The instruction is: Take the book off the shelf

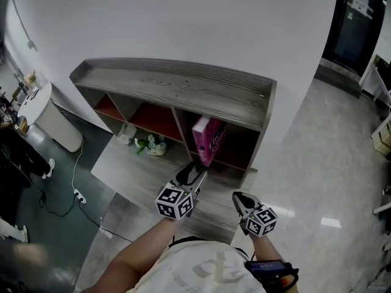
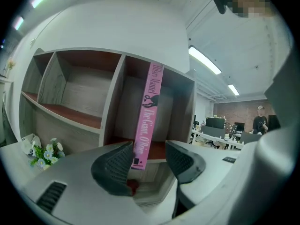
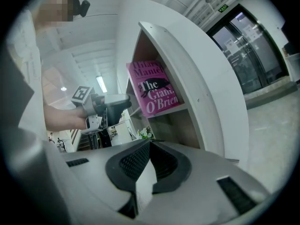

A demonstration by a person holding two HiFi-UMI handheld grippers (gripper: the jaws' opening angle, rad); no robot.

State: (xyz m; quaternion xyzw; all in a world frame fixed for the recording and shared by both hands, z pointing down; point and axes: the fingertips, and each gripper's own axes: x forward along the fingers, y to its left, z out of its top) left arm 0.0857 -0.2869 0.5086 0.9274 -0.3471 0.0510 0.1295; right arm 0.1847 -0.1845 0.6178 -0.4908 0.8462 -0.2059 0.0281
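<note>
Head view, lower centre: the right gripper has its jaws closed on nothing, tips meeting in the right gripper view. To its left, the left gripper reaches nearer the low grey wood-grain shelf unit with red-brown compartment floors. In the left gripper view its jaws stand apart with the foot of the spine of the slim pink hardback book between them, neither pad pressing on it. The book stands slightly tilted in the rightmost compartment, projecting past the front edge. The two compartments to the left are bare. Open glossy pale floor lies right of the unit; a small bunch of artificial flowers sits at lower left of it. Only the right gripper view shows the book's front cover beyond the side panel; only the head view shows the top board.
</note>
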